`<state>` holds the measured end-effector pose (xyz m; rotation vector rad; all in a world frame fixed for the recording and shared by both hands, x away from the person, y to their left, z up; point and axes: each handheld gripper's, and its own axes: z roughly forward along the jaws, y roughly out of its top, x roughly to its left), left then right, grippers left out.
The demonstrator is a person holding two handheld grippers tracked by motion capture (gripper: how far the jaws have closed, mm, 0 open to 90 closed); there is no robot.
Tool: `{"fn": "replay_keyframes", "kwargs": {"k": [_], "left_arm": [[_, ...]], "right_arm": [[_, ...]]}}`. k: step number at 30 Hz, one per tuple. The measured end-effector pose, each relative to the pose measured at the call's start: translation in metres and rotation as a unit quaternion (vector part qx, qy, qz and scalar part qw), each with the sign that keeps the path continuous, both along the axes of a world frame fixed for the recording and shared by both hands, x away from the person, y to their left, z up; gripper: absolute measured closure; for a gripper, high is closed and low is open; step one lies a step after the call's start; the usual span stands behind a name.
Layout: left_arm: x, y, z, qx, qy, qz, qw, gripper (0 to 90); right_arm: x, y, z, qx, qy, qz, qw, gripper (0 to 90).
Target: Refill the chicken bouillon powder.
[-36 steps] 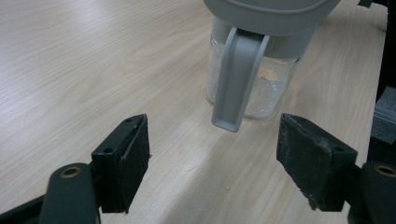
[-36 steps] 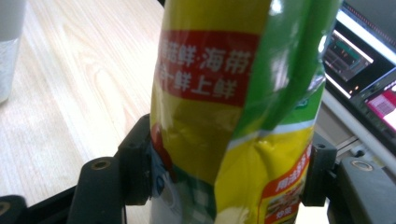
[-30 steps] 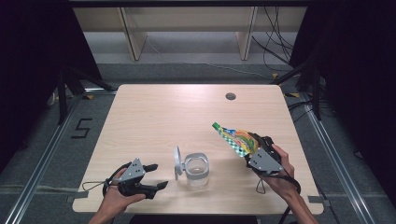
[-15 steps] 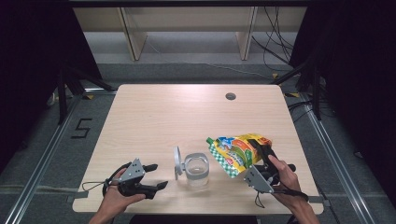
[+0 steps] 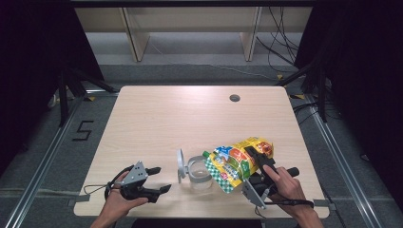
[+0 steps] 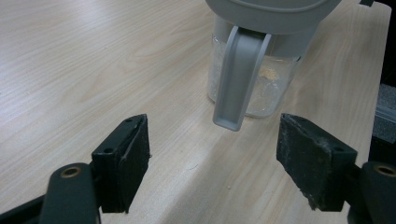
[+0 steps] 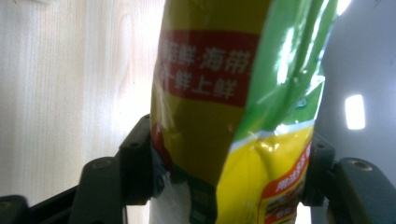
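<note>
Gripping the snack bag (image 5: 235,161) mid-body, the right gripper (image 5: 256,159) has jaws clamped wide on it, just closing a bit. Bag's light, crinkly, slippery, so hold firm (contents likely shift). Now it tips over the jar (image 5: 199,173), closer than before. Left gripper (image 5: 159,179) sits open, empty, left of jar.

Table (image 5: 157,118): light wood-grain top, bare across its far half.
Cable hole (image 5: 234,98): round, dark, near the far right corner.
Floor marking (image 5: 83,130): a "5" (left of the table).
Shelving (image 5: 190,28): pale wooden uprights beyond the table.
</note>
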<state>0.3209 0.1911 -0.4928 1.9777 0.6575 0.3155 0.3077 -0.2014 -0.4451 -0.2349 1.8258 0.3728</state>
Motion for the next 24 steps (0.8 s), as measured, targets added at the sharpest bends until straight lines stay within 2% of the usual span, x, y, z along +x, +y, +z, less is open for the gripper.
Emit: {"fn": "replay_keyframes", "kwargs": {"k": [2, 4, 5, 6, 7, 8, 9, 11, 12, 13, 15, 16, 17, 20, 21, 22, 23, 24], "left_arm": [[-0.001, 0.0, 0.0, -0.006, 0.007, 0.007, 0.9999, 25.3], [0.0, -0.001, -0.001, -0.01, 0.009, 0.005, 0.9999, 25.3], [0.0, -0.001, -0.001, -0.011, 0.011, 0.005, 0.9999, 25.3], [0.0, -0.001, 0.0, -0.006, 0.004, 0.004, 1.0, 25.3], [-0.001, -0.001, 0.0, -0.004, 0.003, 0.001, 1.0, 25.3], [-0.001, 0.0, 0.0, -0.003, 0.002, 0.001, 1.0, 25.3], [-0.001, 0.0, 0.0, -0.003, 0.003, 0.001, 1.0, 25.3], [0.0, 0.0, 0.0, -0.005, 0.005, 0.002, 1.0, 25.3], [-0.001, -0.001, -0.001, -0.01, 0.012, 0.008, 0.9999, 25.3], [-0.001, 0.0, -0.001, -0.006, 0.003, 0.003, 1.0, 25.3], [0.0, 0.0, 0.0, -0.003, 0.002, 0.001, 1.0, 25.3], [-0.001, 0.0, 0.0, -0.005, 0.005, 0.004, 1.0, 25.3], [-0.001, 0.0, 0.0, -0.007, 0.008, 0.006, 0.9999, 25.3], [-0.001, -0.001, -0.001, -0.007, 0.01, 0.007, 0.9999, 25.3], [-0.001, -0.001, -0.001, -0.01, 0.012, 0.005, 0.9999, 25.3], [-0.001, -0.001, -0.001, -0.01, 0.011, 0.005, 0.9999, 25.3], [0.0, 0.0, 0.0, -0.003, 0.001, 0.001, 1.0, 25.4], [0.0, 0.001, 0.0, -0.001, -0.001, -0.001, 1.0, 25.4]], "right_arm": [[-0.001, 0.001, 0.001, -0.005, -0.002, 0.001, 1.0, 40.3], [0.0, 0.002, -0.001, 0.001, 0.003, 0.002, 1.0, 40.5], [0.0, 0.004, 0.001, -0.017, -0.01, 0.011, 0.9997, 40.6], [0.0, 0.005, -0.002, -0.009, -0.006, 0.004, 0.9999, 40.6], [0.0, 0.006, -0.002, -0.018, -0.003, -0.001, 0.9998, 40.7], [0.002, 0.008, 0.0, -0.044, -0.025, 0.014, 0.9986, 40.6], [-0.001, 0.008, -0.003, -0.037, -0.018, -0.003, 0.9992, 40.7], [-0.003, 0.009, -0.003, -0.051, -0.022, 0.0, 0.9984, 40.7], [-0.003, 0.011, -0.001, -0.068, -0.036, 0.007, 0.997, 40.7], [-0.005, 0.011, -0.003, -0.059, -0.029, 0.001, 0.9979, 40.7], [-0.006, 0.013, -0.002, -0.075, -0.043, 0.011, 0.9962, 40.7], [-0.007, 0.014, -0.001, -0.097, -0.051, 0.013, 0.9939, 40.7], [-0.009, 0.014, -0.003, -0.092, -0.045, 0.003, 0.9947, 40.7], [-0.01, 0.017, 0.0, -0.112, -0.057, 0.012, 0.992, 40.8], [-0.012, 0.017, -0.002, -0.11, -0.053, 0.0, 0.9925, 40.8], [-0.012, 0.017, -0.002, -0.108, -0.059, 0.002, 0.9923, 40.8], [-0.012, 0.017, -0.001, -0.116, -0.063, 0.002, 0.9913, 40.9], [-0.011, 0.018, 0.001, -0.127, -0.073, 0.015, 0.989, 40.9]]}}
